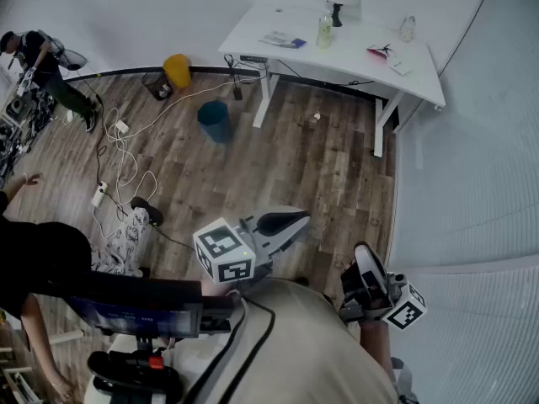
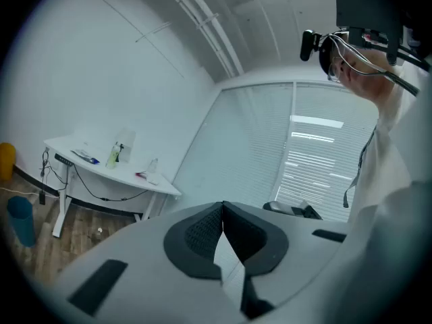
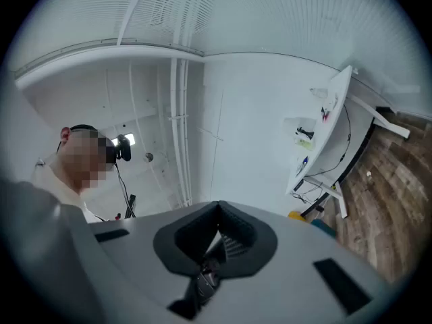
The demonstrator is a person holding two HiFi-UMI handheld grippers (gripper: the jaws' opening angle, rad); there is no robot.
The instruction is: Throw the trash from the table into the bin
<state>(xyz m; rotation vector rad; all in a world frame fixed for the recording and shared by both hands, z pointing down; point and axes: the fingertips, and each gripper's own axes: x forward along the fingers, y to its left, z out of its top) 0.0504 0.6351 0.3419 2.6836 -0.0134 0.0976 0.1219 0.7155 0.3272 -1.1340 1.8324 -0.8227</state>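
Note:
A white table (image 1: 337,53) stands far across the room, also seen in the left gripper view as the table (image 2: 108,169). On it lie a blue and white packet (image 1: 283,39), a yellowish bottle (image 1: 325,30), a clear bottle (image 1: 408,29) and a red and white wrapper (image 1: 381,51). A blue bin (image 1: 214,120) stands on the wood floor left of the table; the bin (image 2: 20,220) also shows in the left gripper view. My left gripper (image 1: 286,222) and right gripper (image 1: 367,266) are close to my body, far from the table, both shut and empty.
A small white scrap (image 1: 317,117) lies on the floor under the table. A yellow container (image 1: 177,70) sits by the wall. White cables (image 1: 122,154) trail over the floor at left. A person (image 1: 46,66) stands at far left, and a dark screen (image 1: 135,314) is at lower left.

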